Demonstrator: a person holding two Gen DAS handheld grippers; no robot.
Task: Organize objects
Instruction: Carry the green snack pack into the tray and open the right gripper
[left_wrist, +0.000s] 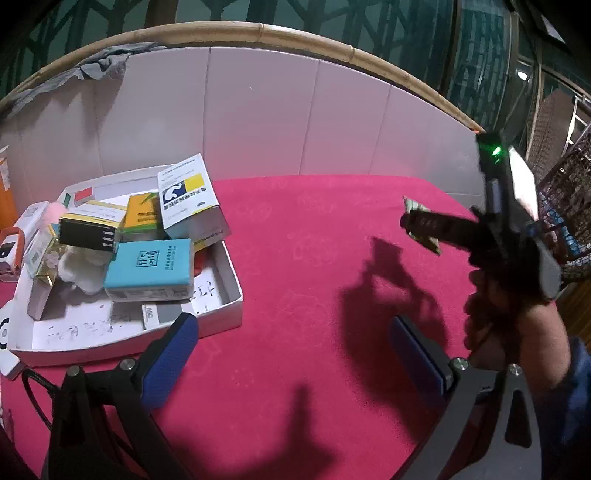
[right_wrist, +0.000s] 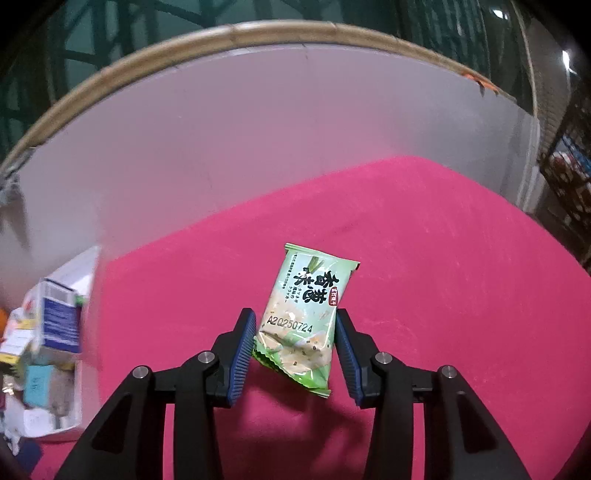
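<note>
My right gripper (right_wrist: 295, 332) is shut on a green snack packet (right_wrist: 306, 314) and holds it above the pink tablecloth (right_wrist: 443, 277). The packet is tilted, its top pointing away from me. In the left wrist view the right gripper (left_wrist: 421, 225) shows at the right, with the packet (left_wrist: 415, 205) edge-on between its fingers. My left gripper (left_wrist: 291, 336) is open and empty above the cloth, just right of a white tray (left_wrist: 232, 295). The tray holds several small boxes, among them a blue box (left_wrist: 151, 269) and a white-and-yellow box (left_wrist: 188, 195).
A pale panel wall (left_wrist: 295, 118) with a bamboo rim curves behind the table. A wire basket (left_wrist: 569, 206) stands at the far right. More small items (left_wrist: 11, 251) lie left of the tray. The tray also shows at the left in the right wrist view (right_wrist: 74, 413).
</note>
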